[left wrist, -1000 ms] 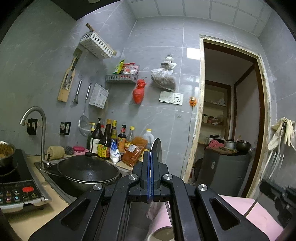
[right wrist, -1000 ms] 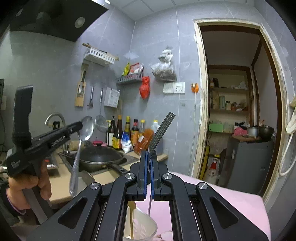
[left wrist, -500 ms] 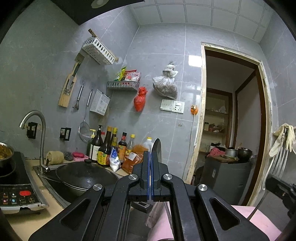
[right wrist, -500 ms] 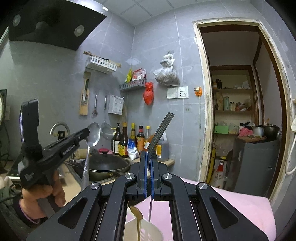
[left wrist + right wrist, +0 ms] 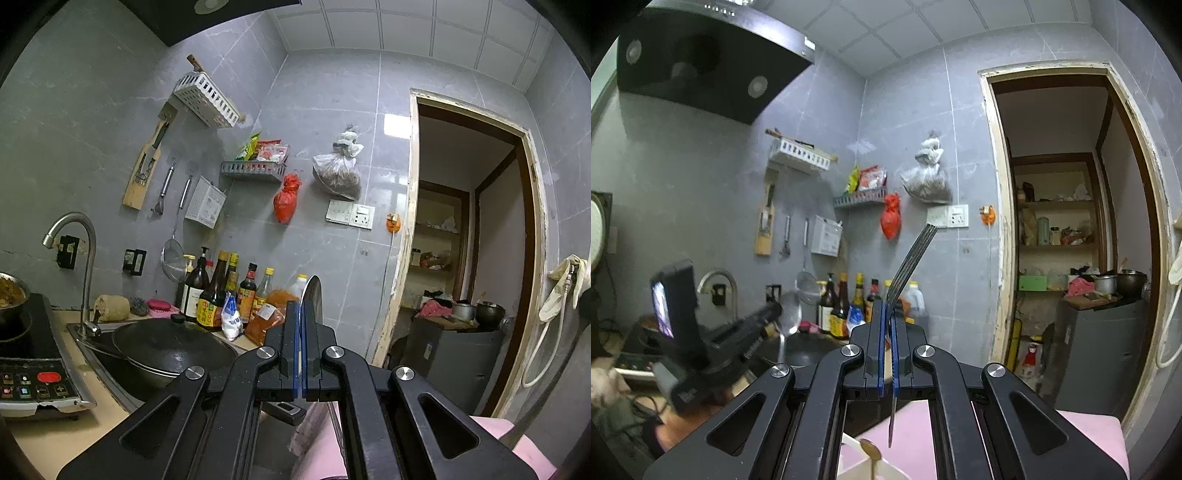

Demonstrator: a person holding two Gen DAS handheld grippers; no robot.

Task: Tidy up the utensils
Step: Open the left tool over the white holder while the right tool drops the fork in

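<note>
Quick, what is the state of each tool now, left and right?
Left tool: closed, holding a spoon.
Right tool: closed, holding a fork.

- A steel spoon (image 5: 312,295) stands upright, bowl up, clamped edge-on.
- A steel fork (image 5: 911,258) tilts right, tines up, handle hanging down.
- A golden spoon handle (image 5: 870,451) rises from a white cup (image 5: 886,470).

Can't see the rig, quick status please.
Left gripper shut on spoon. Right gripper shut on fork, above white cup. Nothing blocking.
</note>
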